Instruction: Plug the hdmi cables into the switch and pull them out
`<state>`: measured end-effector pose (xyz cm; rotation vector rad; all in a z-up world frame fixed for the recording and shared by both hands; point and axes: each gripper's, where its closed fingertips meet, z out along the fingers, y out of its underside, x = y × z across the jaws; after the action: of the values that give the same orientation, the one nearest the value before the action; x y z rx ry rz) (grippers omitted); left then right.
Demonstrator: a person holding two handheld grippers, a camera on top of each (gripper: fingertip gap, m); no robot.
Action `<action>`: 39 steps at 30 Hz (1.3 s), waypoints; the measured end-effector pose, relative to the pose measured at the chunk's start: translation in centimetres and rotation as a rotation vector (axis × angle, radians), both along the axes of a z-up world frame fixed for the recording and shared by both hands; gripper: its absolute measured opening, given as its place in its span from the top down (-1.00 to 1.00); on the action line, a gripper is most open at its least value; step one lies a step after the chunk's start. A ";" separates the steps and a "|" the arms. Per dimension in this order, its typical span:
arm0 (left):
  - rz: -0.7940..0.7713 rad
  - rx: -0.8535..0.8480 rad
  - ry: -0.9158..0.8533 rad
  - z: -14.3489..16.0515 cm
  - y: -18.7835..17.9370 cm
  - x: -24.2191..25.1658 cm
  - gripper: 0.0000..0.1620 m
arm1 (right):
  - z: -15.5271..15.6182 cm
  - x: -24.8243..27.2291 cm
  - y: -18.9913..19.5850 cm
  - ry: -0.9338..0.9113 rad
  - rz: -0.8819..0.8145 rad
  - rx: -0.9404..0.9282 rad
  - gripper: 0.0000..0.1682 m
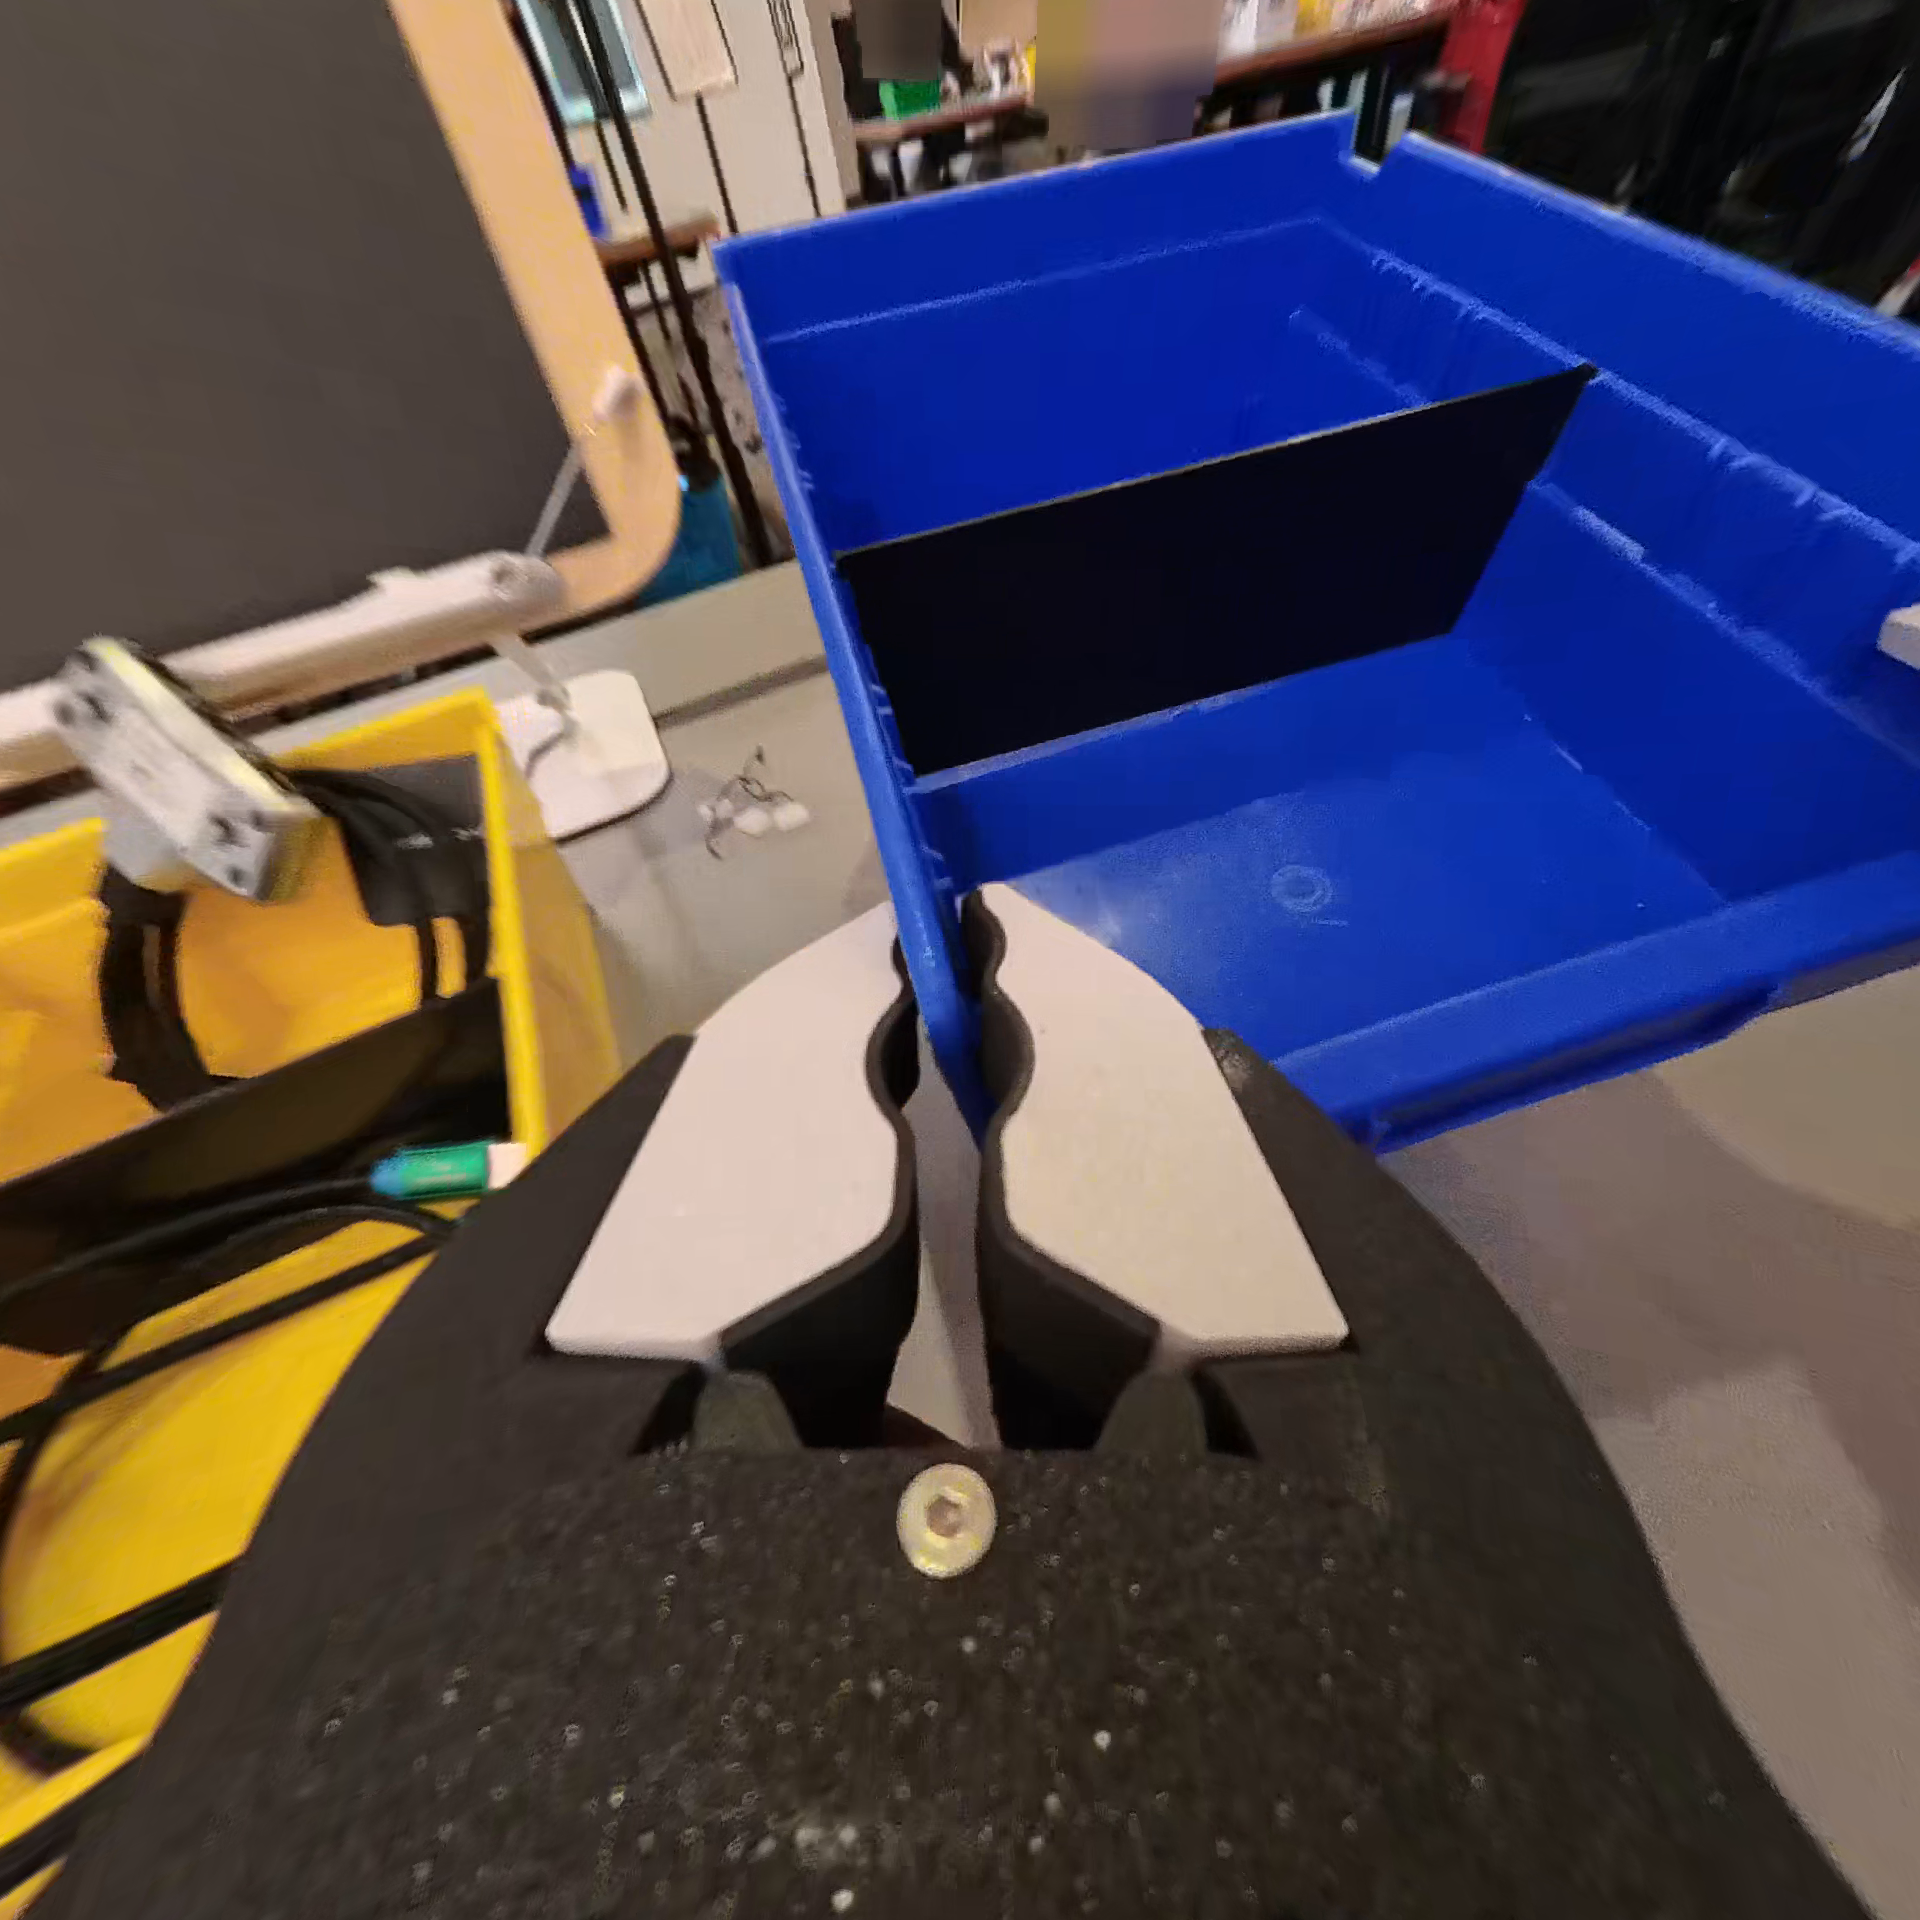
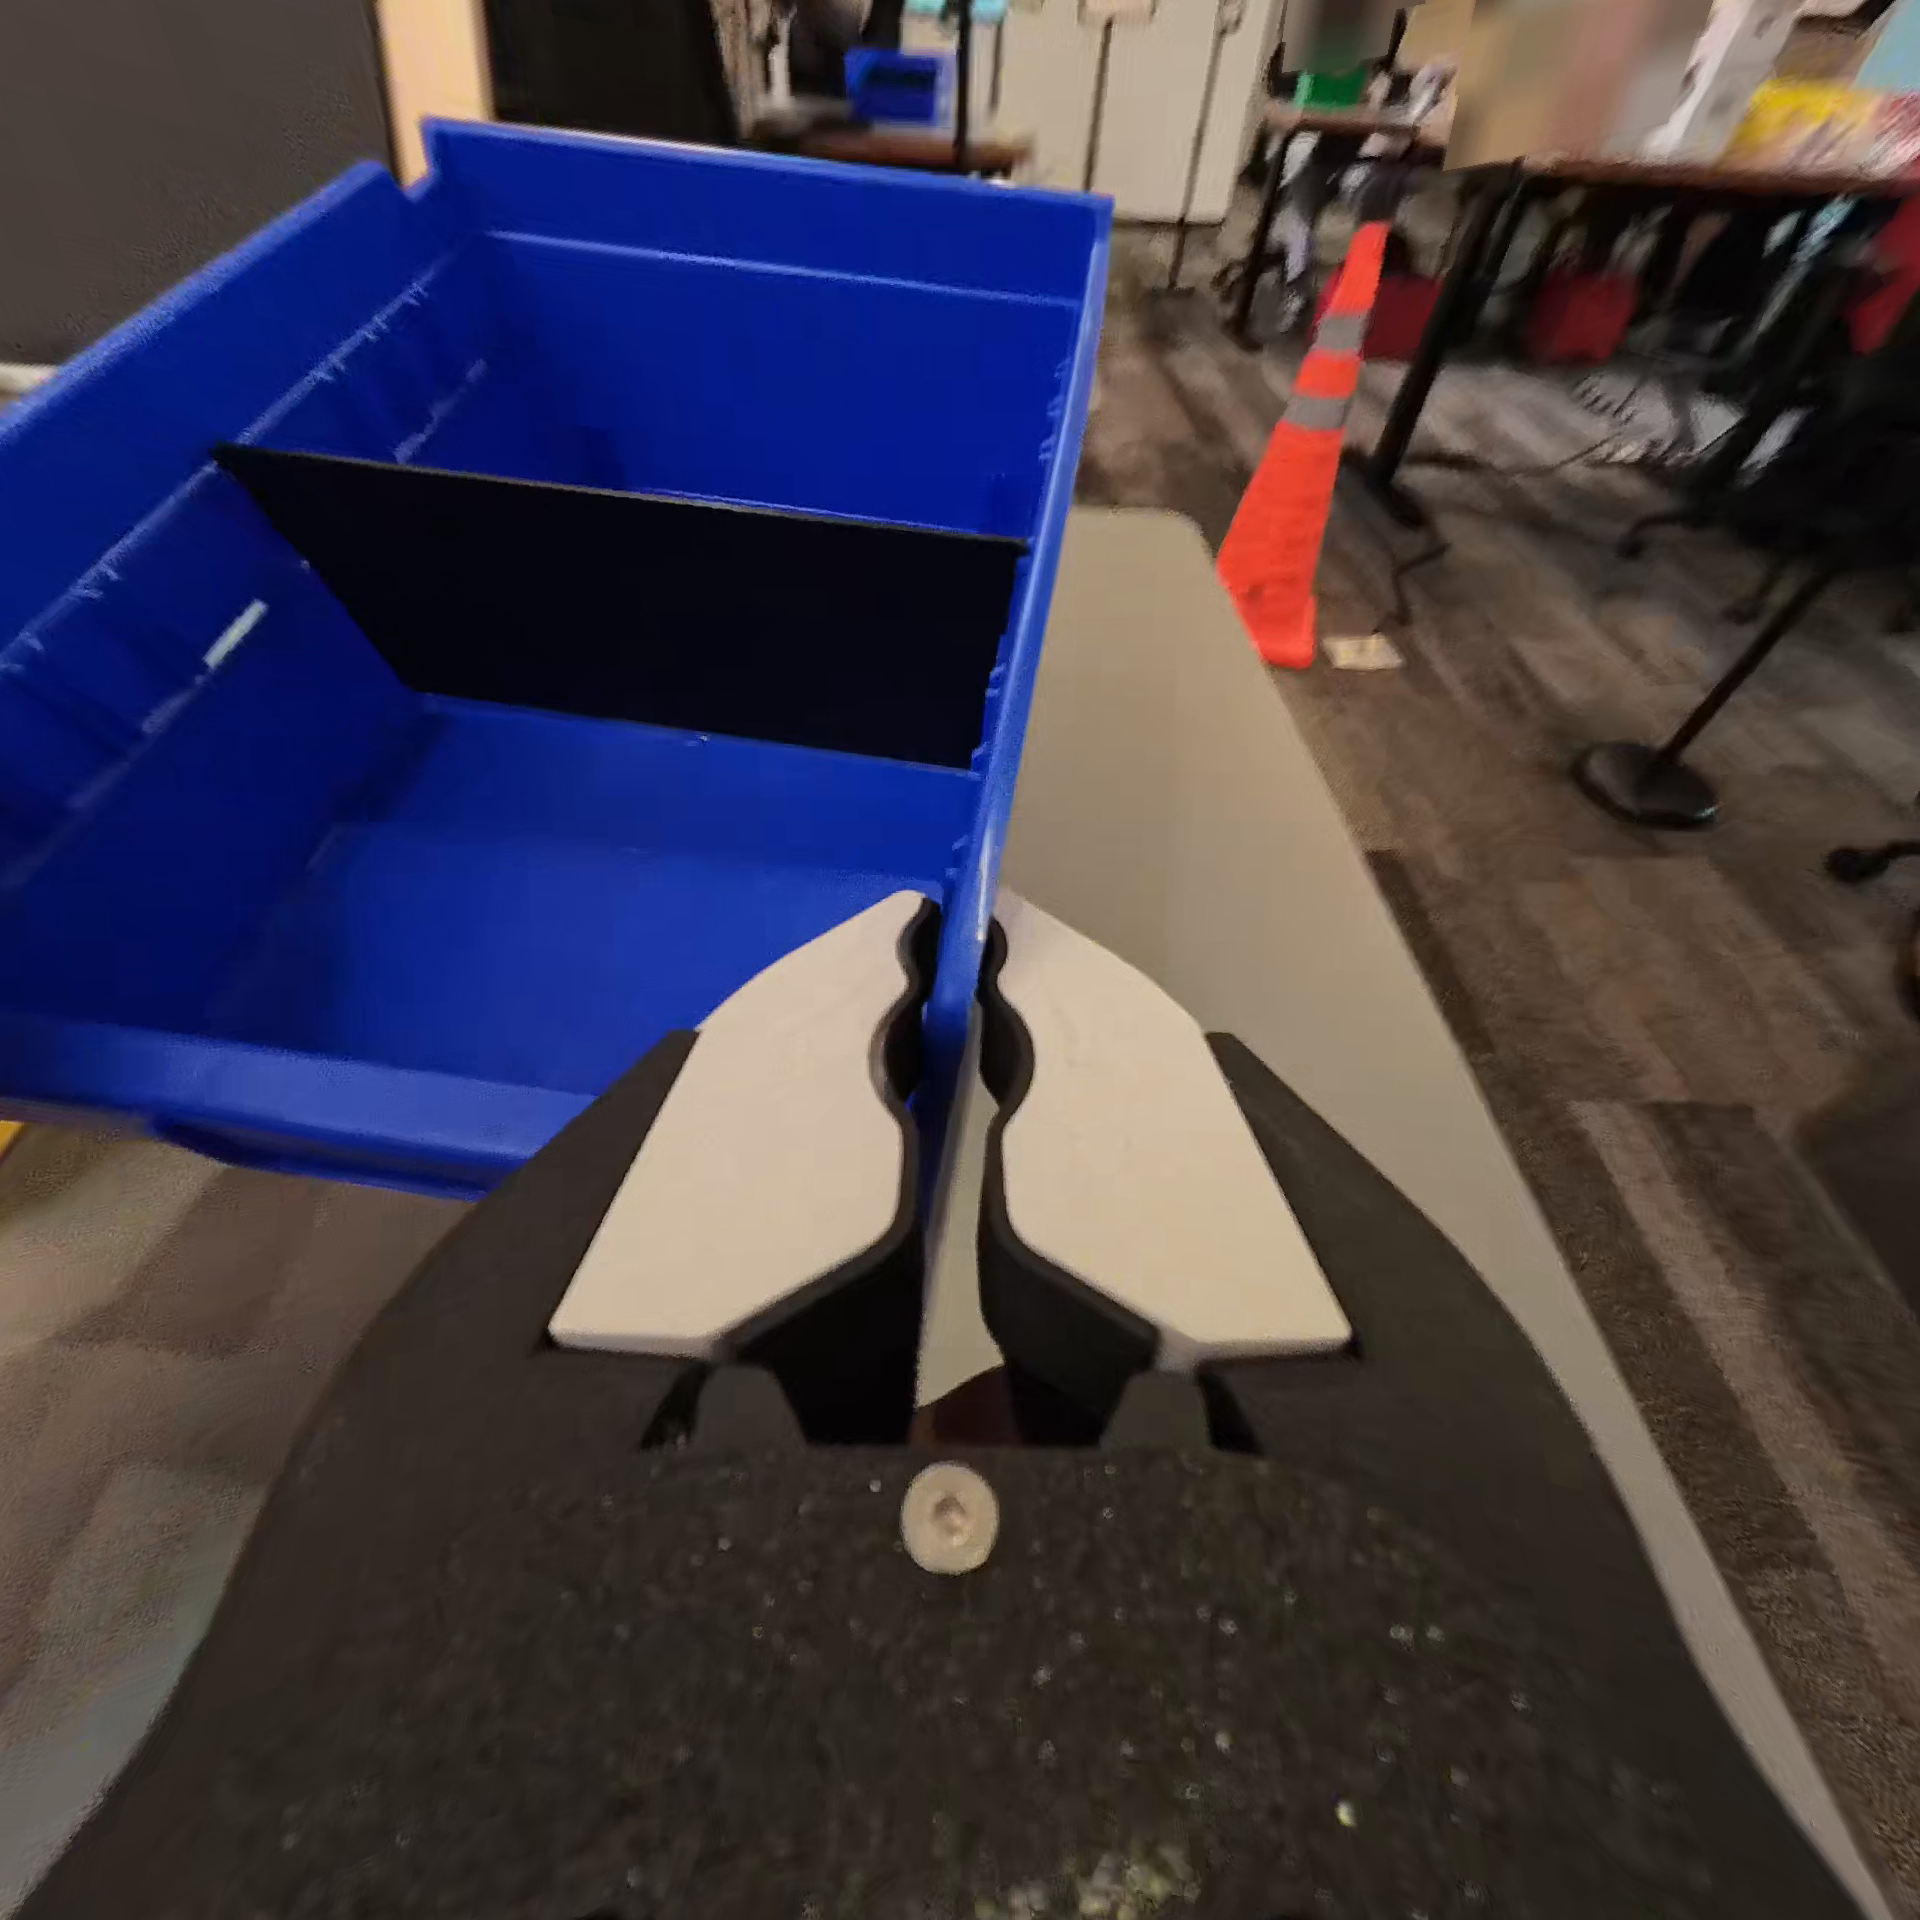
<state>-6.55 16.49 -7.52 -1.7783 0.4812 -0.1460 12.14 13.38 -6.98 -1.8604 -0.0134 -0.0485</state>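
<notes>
A silver HDMI switch (image 1: 177, 790) with black HDMI cables (image 1: 416, 862) plugged into it lies in a yellow bin (image 1: 511, 935) at the left of the left wrist view. My left gripper (image 1: 940, 914) is shut on the left side wall of an empty blue bin (image 1: 1403, 883) near its front corner. My right gripper (image 2: 961, 914) is shut on the right side wall of the same blue bin (image 2: 520, 914). A black divider (image 1: 1195, 603) splits the bin in two and also shows in the right wrist view (image 2: 644, 613). The bin looks tilted between the grippers.
More black cables (image 1: 156, 1278) and a green-blue plug (image 1: 436, 1169) lie in the yellow bin's front part. A white lamp base (image 1: 603, 758) and small white bits (image 1: 748, 810) sit on the grey table (image 1: 1662, 1351). An orange cone (image 2: 1299, 468) stands on the floor beyond the table edge. About 20 centimetres separates my left fingertips from my right. Between my left fingertips and the silver HDMI switch (image 1: 177, 790) there is roughly 25 centimetres.
</notes>
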 end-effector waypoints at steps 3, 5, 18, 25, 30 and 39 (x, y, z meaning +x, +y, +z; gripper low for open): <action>0.006 -0.024 0.017 -2.6 0.9 2.2 0.90 | -4.0 2.2 2.4 0.179 0.066 -0.085 0.95; 0.003 -0.044 0.024 -3.8 0.9 3.6 0.89 | -5.4 3.7 3.2 0.186 0.055 -0.099 0.96; -0.322 -0.333 -0.250 -4.2 -5.2 3.6 0.64 | -5.1 5.9 2.3 0.074 -0.024 -0.120 0.76; -0.195 -0.227 -0.418 -0.4 -6.9 -12.6 0.56 | 0.1 -3.8 -2.2 -0.072 0.023 -0.014 0.74; 0.187 -0.096 -0.132 -1.5 -6.0 -26.4 0.46 | -2.2 -23.1 -3.6 0.191 0.500 -0.084 0.58; 0.158 -0.295 -0.076 -7.5 -0.8 -29.6 0.92 | -8.2 -29.8 3.6 0.125 0.265 -0.232 0.79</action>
<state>-36.17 15.74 -15.02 -2.0829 0.2721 -0.1803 -17.67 16.97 -15.19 -2.0748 -0.1858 0.2629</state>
